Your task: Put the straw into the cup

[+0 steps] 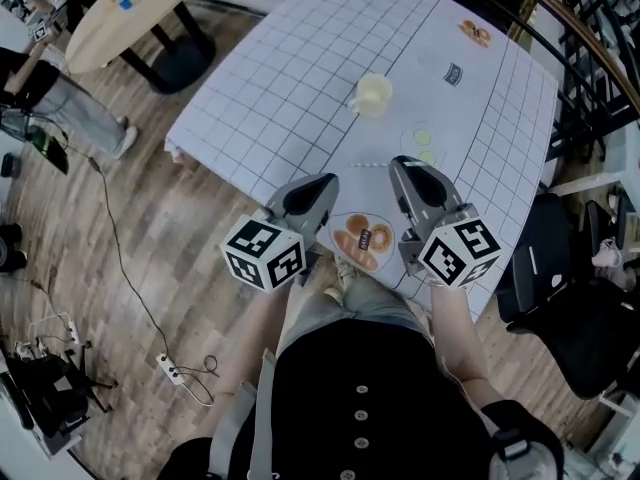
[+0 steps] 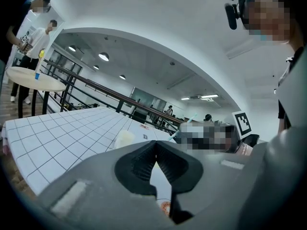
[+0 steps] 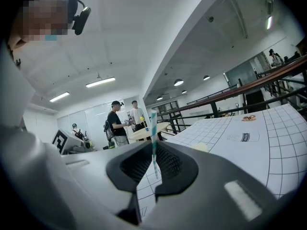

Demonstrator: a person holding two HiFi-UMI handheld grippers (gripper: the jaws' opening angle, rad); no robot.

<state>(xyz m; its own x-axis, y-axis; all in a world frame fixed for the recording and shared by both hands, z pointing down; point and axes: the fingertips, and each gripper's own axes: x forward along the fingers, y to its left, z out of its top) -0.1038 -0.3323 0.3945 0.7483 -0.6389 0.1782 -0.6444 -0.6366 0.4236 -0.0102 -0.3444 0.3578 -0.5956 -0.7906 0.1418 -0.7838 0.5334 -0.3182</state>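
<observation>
A pale yellow cup [image 1: 372, 95] stands near the middle of the white gridded table [image 1: 290, 78]. My right gripper [image 1: 399, 164] hovers over the near part of the table, shut on a teal-and-white striped straw [image 3: 153, 138]. The straw pokes out past the jaw tips toward the left [image 1: 366, 166]. My left gripper [image 1: 327, 181] hangs beside it, its jaws shut with nothing between them. Both grippers point toward the cup and stay short of it. In the left gripper view, the cup [image 2: 124, 139] shows just over the jaws, and the straw [image 2: 184, 125] is to the right.
A plate with pastries [image 1: 362, 240] lies at the table's near edge between the grippers. Two green discs [image 1: 424, 143], a small dark label [image 1: 452, 73] and another pastry [image 1: 475, 33] lie farther off. A round wooden table [image 1: 120, 18] stands at back left, black chairs [image 1: 570, 298] at right.
</observation>
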